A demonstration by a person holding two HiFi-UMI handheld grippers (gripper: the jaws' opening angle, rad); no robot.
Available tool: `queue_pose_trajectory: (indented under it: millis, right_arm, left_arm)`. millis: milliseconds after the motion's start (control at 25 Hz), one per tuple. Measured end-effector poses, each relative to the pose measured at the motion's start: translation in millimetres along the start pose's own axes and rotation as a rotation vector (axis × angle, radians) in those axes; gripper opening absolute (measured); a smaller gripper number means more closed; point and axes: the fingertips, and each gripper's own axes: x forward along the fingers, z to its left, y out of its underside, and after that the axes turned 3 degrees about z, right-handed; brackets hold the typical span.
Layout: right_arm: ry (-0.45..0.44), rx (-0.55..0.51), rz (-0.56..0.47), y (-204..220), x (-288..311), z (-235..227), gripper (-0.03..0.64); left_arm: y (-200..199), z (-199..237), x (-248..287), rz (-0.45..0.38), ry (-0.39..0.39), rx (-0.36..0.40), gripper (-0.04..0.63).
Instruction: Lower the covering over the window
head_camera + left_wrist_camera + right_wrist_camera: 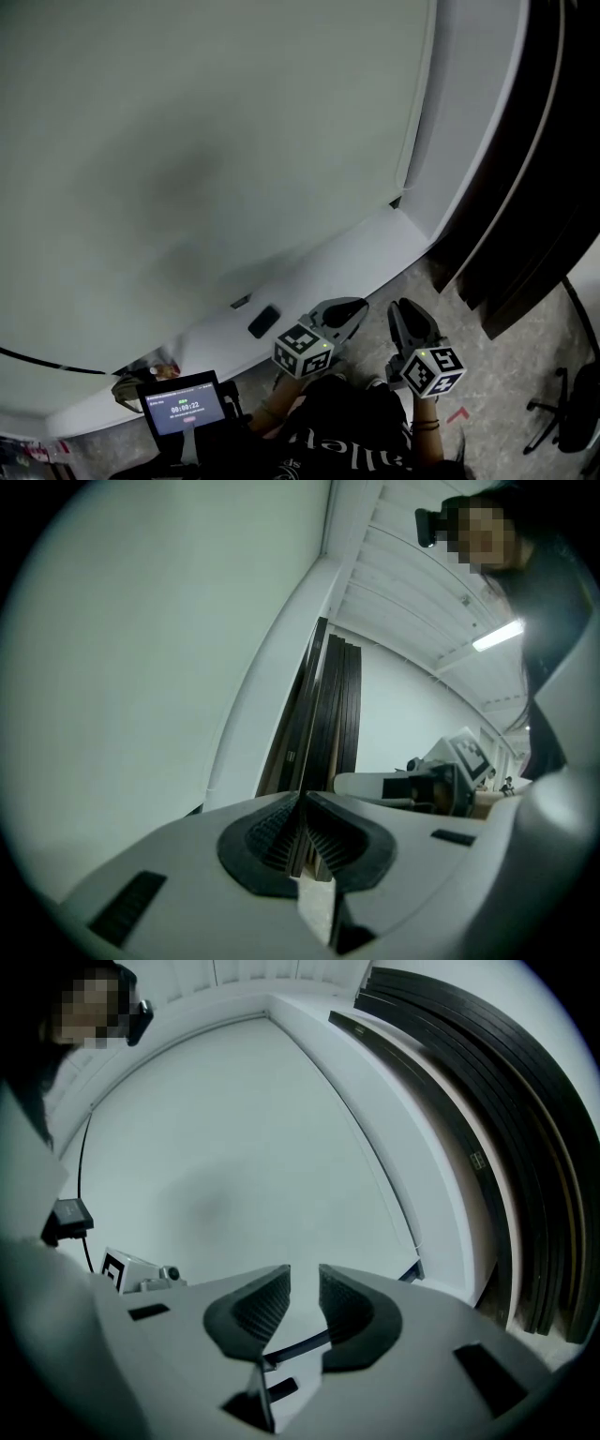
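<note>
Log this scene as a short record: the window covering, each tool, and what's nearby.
covering: pale sheet, reaching down close to the sill
left tool: shut, nothing between the jaws
right tool: open, empty, pointing at the covering
right side: dark panels standing on end
lower left: small lit screen

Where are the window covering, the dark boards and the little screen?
Pale grey window covering (187,141): head view, its middle.
Dark leaning boards (525,187): head view, mid-length.
Small black screen (183,405): head view, lit display.
</note>
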Motion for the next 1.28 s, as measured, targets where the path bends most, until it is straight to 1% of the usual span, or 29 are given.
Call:
queue_pose_trajectory:
  millis: [160, 280, 520, 720, 1040, 1280]
  right_arm:
    - [-0.011, 0.019, -0.015, -7, 0, 3, 0.089]
    - [-0.002, 0.007, -0.007, -13, -3, -1, 0.089]
    - [0.001, -0.017, 0.003, -14, -10, 1, 0.089]
    - [0.0, -0.042, 0.002, -18, -26, -2, 0.089]
    - [-0.01, -0.049, -0.001, -21, -47, -7, 0.089]
    - [-0.006, -0.056, -0.007, -20, -55, -7, 0.089]
  left_arm:
    - [1, 4, -7, -0.01, -0.016, -0.01, 0.012]
    - [-4, 6, -4, -0.019, -0.027, -0.019, 0.012]
    - [-7, -3, 0, -0.043, -0.006, -0.033, 0.012]
    - [-5, -21, 10, -0.041, 0.009, -0.017, 0.012]
    - [-5, -40, 17, -0.031, -0.008, -0.003, 0.012]
    - [-1, -46, 16, -0.026, -0.008, 0.005, 0.012]
